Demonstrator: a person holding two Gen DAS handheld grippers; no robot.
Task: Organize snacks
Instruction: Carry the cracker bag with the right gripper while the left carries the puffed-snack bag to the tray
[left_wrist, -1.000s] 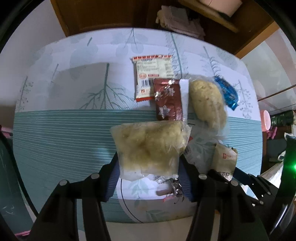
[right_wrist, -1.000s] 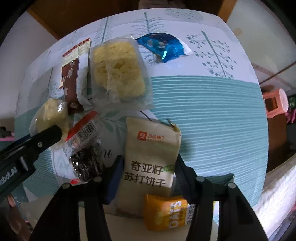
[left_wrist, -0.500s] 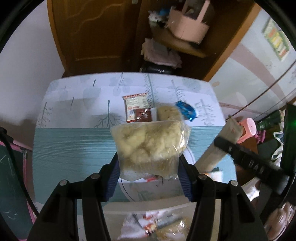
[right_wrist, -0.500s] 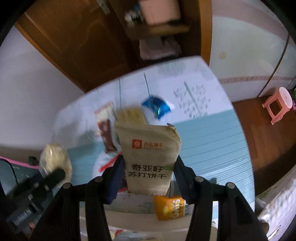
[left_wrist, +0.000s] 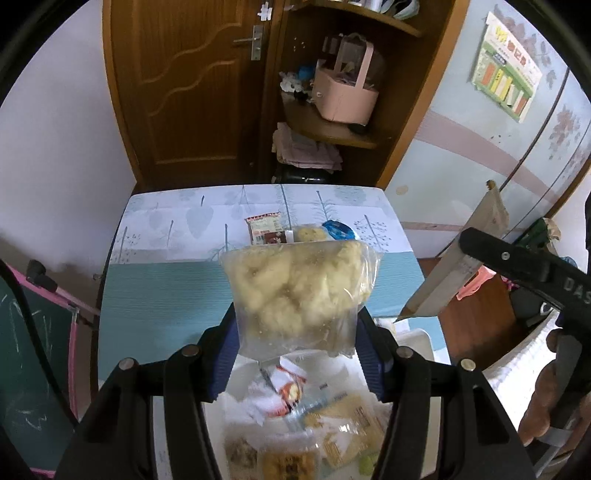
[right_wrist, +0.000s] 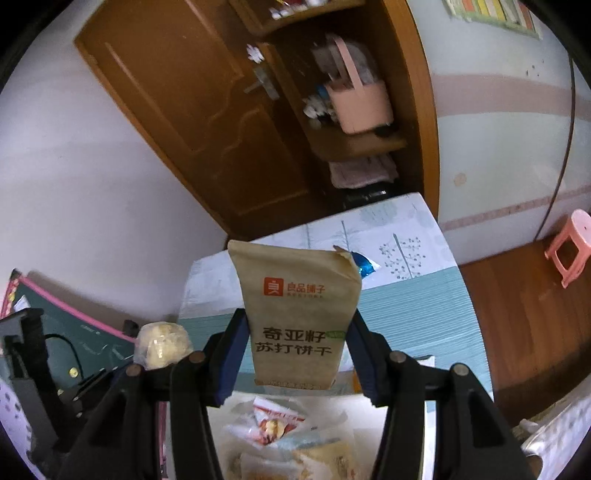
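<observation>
Two grippers hung above the snack table, each carrying one packet. On the left, the left gripper (left_wrist: 297, 343) had its blue-padded jaws pressed against both sides of a clear bag of pale yellow puffed snack (left_wrist: 299, 288), held upright in the air over the tablecloth (left_wrist: 162, 291). On the far part of the table four snacks lay close together in a row: a red-and-white packet (left_wrist: 264, 226), a dark red packet (left_wrist: 277, 238) overlapping its near end, another pale yellow snack (left_wrist: 310, 233), and a blue wrapper (left_wrist: 338, 229) at the right end. On the right, the right gripper (right_wrist: 297, 360) was clamped the same way on a tan paper-look cracker pouch (right_wrist: 299, 317) with an orange logo and dark Chinese lettering, also raised clear of the table. Nearest of all, beneath both grippers, a blurred heap of mixed packets (left_wrist: 314, 413) sat on something white; their number could not be told.
</observation>
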